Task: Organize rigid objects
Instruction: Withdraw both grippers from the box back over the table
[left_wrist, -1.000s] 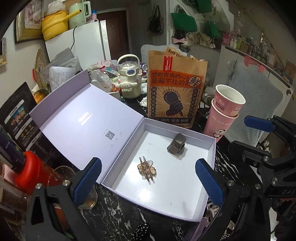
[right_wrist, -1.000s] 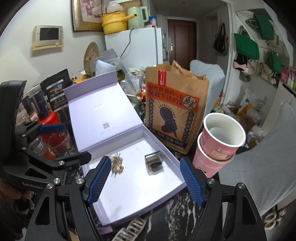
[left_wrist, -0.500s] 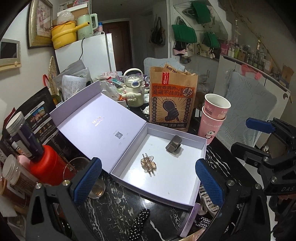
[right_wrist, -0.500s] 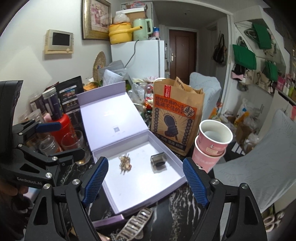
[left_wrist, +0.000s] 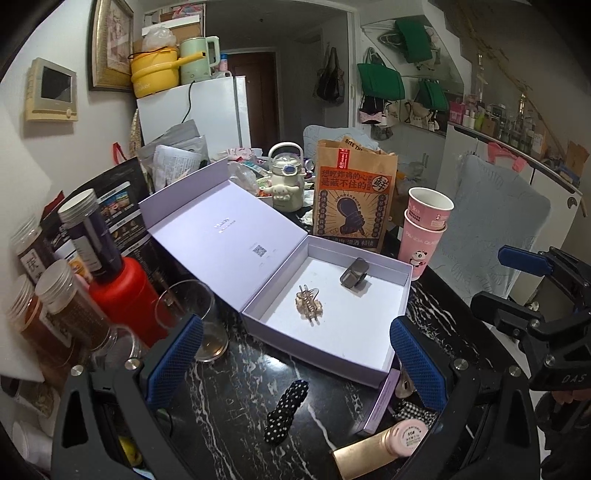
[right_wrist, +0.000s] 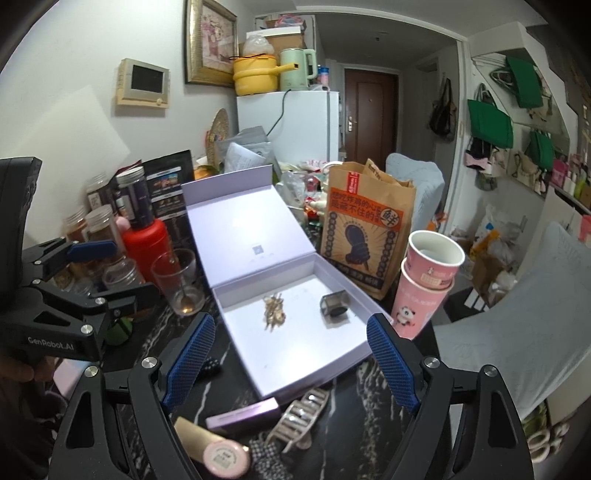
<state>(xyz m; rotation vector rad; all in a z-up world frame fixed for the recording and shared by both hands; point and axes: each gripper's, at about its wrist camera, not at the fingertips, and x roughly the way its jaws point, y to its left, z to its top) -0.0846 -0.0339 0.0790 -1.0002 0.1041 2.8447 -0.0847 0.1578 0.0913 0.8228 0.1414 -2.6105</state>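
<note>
Lavender gift box (left_wrist: 400, 291) lies open on the marble table (left_wrist: 229, 384), amber claw clip (left_wrist: 308, 304) and dark clip (left_wrist: 354, 275) already inside; polka-dot clip (left_wrist: 286, 410) and pale claw clip (right_wrist: 301, 417) wait outside, left gripper (left_wrist: 291, 360) and right gripper (right_wrist: 290, 354) both released, empty

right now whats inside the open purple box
Two things lie apart on the box floor: a gold hair claw and a dark metal clip. Nothing covers its floor.
</note>
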